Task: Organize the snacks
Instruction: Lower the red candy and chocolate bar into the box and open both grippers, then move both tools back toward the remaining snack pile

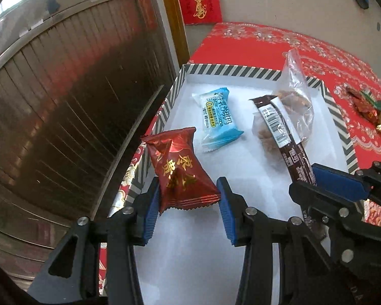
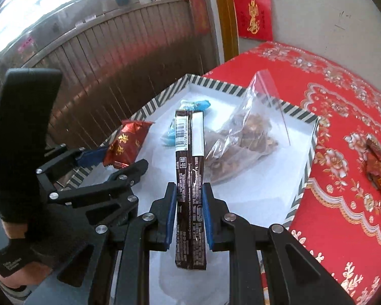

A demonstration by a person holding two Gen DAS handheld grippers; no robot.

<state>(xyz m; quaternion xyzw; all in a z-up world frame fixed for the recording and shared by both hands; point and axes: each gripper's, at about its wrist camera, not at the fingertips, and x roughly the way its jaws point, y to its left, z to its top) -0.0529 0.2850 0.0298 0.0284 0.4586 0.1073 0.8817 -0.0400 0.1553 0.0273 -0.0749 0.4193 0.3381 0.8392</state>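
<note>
The left gripper clamped a crinkly red foil candy packet; the right gripper pinched a long, flat brown bar wrapper, both held over the white, stripe-rimmed cardboard box.

The brown snack stick hides most of the blue packet; print on both is unreadable.

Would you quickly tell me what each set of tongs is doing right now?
Left tongs: closed on the red candy packet.
Right tongs: closed on the brown snack bar.
</note>
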